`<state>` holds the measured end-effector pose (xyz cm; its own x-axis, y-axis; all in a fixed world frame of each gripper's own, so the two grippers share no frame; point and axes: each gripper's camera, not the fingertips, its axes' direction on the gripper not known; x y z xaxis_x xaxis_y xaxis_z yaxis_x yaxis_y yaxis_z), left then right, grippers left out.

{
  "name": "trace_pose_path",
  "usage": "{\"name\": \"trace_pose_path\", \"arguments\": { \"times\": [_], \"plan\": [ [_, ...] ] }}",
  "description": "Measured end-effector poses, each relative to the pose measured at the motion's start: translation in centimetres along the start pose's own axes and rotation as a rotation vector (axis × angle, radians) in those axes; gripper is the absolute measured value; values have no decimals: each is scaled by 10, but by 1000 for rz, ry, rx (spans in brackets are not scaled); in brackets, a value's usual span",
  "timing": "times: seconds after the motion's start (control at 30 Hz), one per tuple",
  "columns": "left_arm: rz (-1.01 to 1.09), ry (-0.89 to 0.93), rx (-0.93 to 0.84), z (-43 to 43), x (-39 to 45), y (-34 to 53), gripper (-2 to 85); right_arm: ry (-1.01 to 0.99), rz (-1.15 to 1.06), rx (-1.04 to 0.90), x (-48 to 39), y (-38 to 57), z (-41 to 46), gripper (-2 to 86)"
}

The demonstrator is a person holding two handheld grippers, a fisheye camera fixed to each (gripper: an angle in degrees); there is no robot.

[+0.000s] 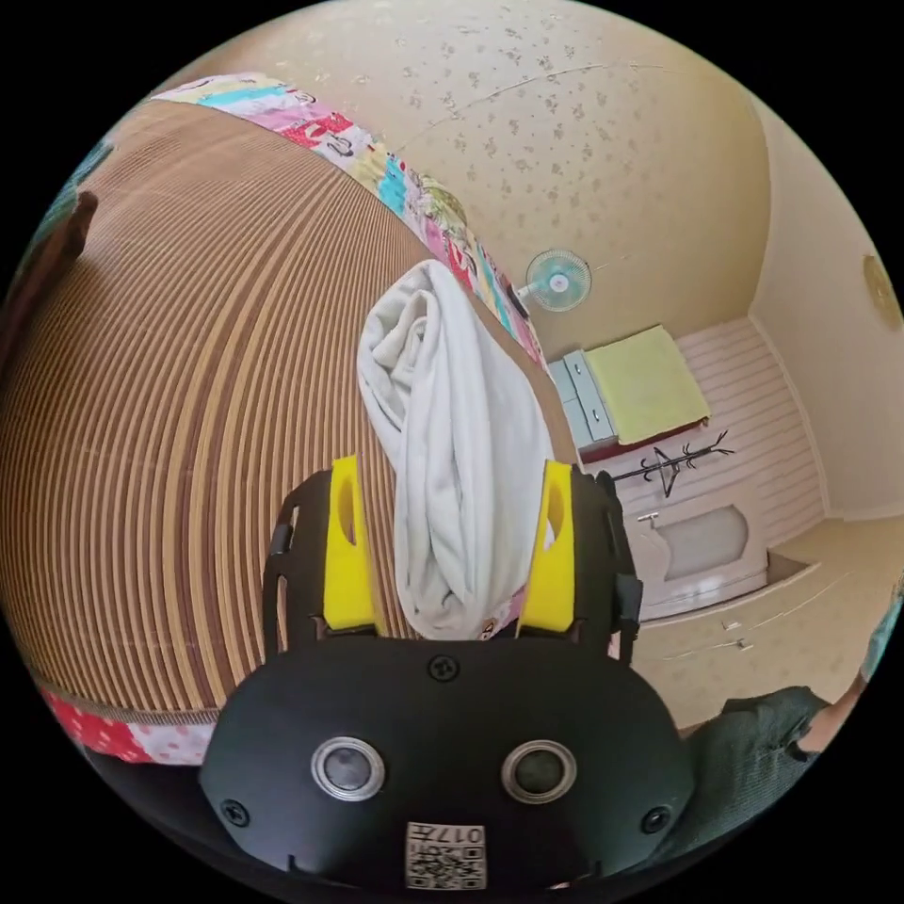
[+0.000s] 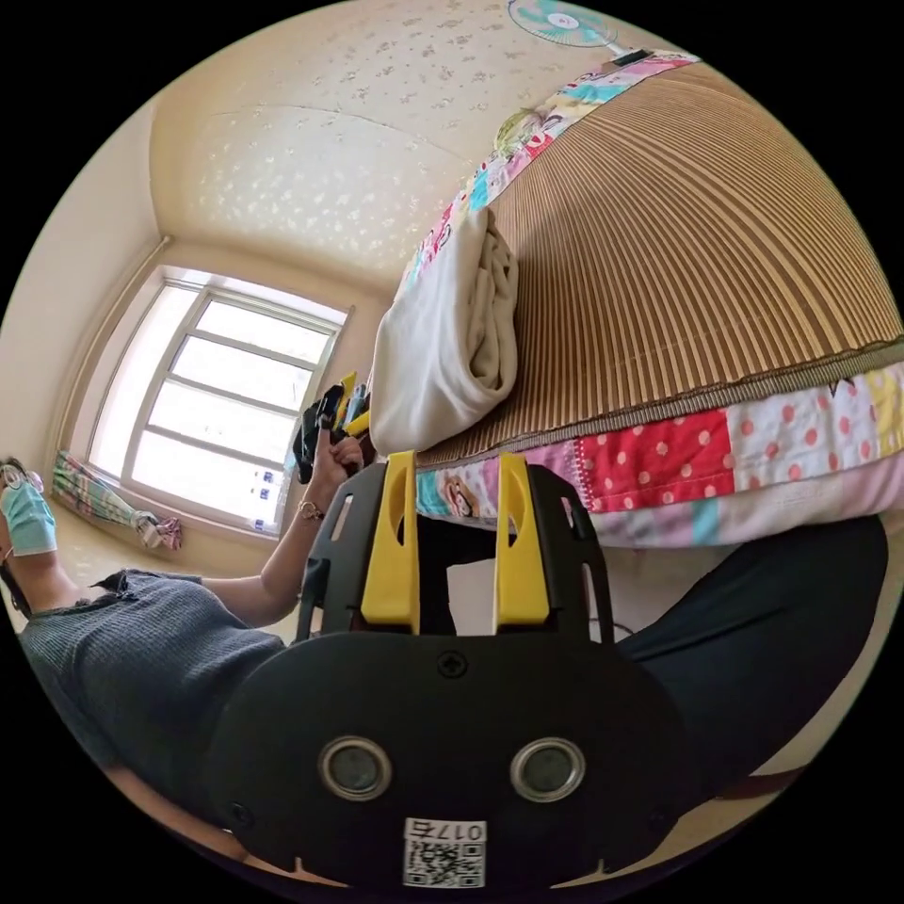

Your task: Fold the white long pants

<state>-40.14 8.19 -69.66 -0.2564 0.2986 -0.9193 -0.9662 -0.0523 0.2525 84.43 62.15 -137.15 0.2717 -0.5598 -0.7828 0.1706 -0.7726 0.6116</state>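
The white long pants (image 1: pixel 452 395) lie folded into a thick bundle on a brown striped mat (image 1: pixel 188 377) that covers a bed. My left gripper (image 1: pixel 450 468) is open, its yellow jaws straddling the near end of the bundle; one jaw touches the cloth and the other stands off it. In the right gripper view the same bundle (image 2: pixel 443 348) rests near the mat's edge (image 2: pixel 706 235), with the left gripper (image 2: pixel 330 424) held in a hand at its end. My right gripper (image 2: pixel 457 461) hangs below the bed's edge, open with nothing between its jaws.
A patchwork quilt (image 2: pixel 678 452) lines the bed under the mat. The person (image 2: pixel 141 631) sits beside the bed, a window (image 2: pixel 226 405) behind. A fan (image 1: pixel 557 280), a cabinet under a yellow cloth (image 1: pixel 645 381) and a coat stand (image 1: pixel 673 463) are across the room.
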Motion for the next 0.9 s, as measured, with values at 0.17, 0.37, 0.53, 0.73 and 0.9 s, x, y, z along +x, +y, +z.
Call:
{"name": "trace_pose_path", "arguments": {
  "times": [0.17,0.37,0.53,0.73,0.9],
  "plan": [
    [-45,33,-110,30,-12,2,219,-113,0,31,-29,-10,-20,140],
    [-237,318,-81,33,-56,47,94,-210,87,-28,-28,7,-23,191],
    [-248,474,-174,9,-14,104,80,-391,128,-7,-38,8,-32,288],
    [-219,477,-315,-25,37,203,76,-685,178,-42,-60,-9,-8,320],
    [-121,503,-277,-67,75,233,82,-845,176,42,-74,0,-10,271]
  ]
}}
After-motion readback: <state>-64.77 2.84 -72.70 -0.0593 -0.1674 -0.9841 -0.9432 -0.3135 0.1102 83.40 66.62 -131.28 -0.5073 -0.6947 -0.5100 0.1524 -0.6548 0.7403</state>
